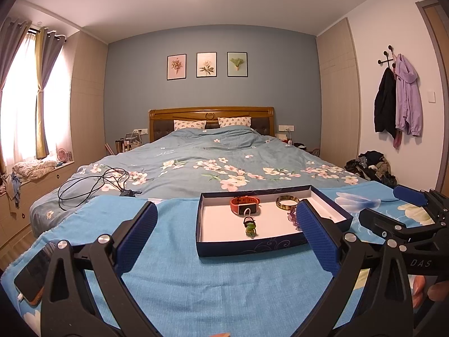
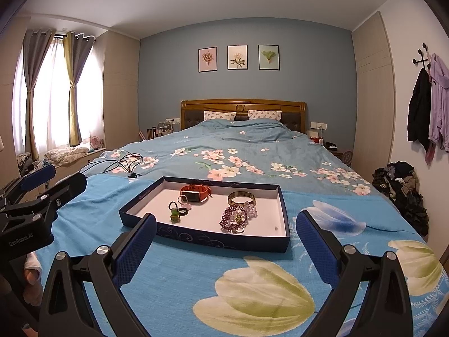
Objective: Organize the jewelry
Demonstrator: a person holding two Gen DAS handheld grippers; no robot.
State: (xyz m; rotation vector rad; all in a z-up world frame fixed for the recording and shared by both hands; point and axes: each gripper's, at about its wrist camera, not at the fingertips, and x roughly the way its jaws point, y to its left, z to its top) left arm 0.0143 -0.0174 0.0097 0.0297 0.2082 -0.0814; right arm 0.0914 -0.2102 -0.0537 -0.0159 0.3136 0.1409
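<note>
A dark blue tray (image 2: 219, 238) with a white floor lies on a blue floral cloth on the bed; it also shows in the left wrist view (image 1: 247, 245). In it lie an orange watch (image 2: 195, 192), a green bangle (image 2: 241, 197), a purple bead bracelet (image 2: 234, 217), a green frog charm (image 2: 175, 215), a dark ring (image 2: 183, 211) and a tiny stud (image 2: 276, 227). My left gripper (image 1: 227, 219) is open and empty, just before the tray's near wall. My right gripper (image 2: 226, 229) is open and empty, before the tray's near right side.
A phone (image 1: 31, 275) on a cable lies on the cloth at the left. A black cable (image 1: 92, 185) sprawls on the quilt behind. A heap of clothes (image 2: 401, 185) sits on the floor at the right. The bed's edge drops off at the left.
</note>
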